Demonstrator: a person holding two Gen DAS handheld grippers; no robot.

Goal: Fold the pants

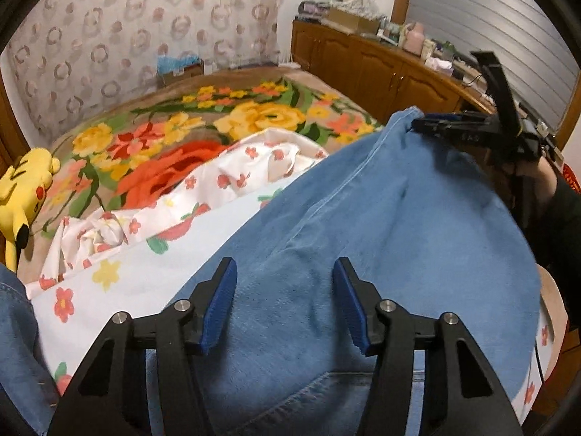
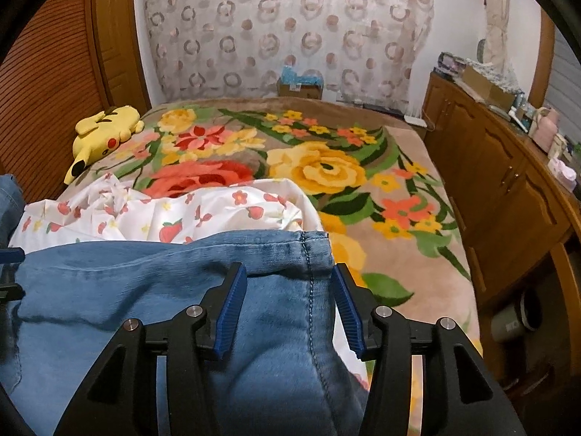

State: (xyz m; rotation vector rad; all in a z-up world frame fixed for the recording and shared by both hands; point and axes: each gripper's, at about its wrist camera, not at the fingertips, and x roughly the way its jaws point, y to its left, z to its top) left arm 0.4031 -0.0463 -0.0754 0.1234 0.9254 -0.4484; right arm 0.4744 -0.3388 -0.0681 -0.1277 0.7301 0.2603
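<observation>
- Left wrist view: the left gripper [image 1: 285, 303] is over the blue pants [image 1: 363, 225]. Its fingers [image 1: 219, 301] stand partly apart. The pants lie under the gap, and the blue pads do not squeeze the cloth.
- The pants lie spread on a white flower sheet [image 1: 152, 265] on the bed [image 1: 254, 116].
- Far off to the right, the right gripper [image 1: 435, 125] is at the top corner of the pants. A hand [image 1: 533, 178] holds it. From here I cannot tell if it pinches the cloth.
- A yellow plush toy [image 1: 25, 189] lies at the left edge of the bed.
- Right wrist view: the right gripper [image 2: 287, 305] has its fingers [image 2: 232, 305] partly apart too. The hem corner of the pants [image 2: 203, 276] lies between them, but the pads are not pressing it.
- The flower sheet [image 2: 203, 210] shows past the hem. A wooden cabinet [image 2: 501, 189] stands on the right.
</observation>
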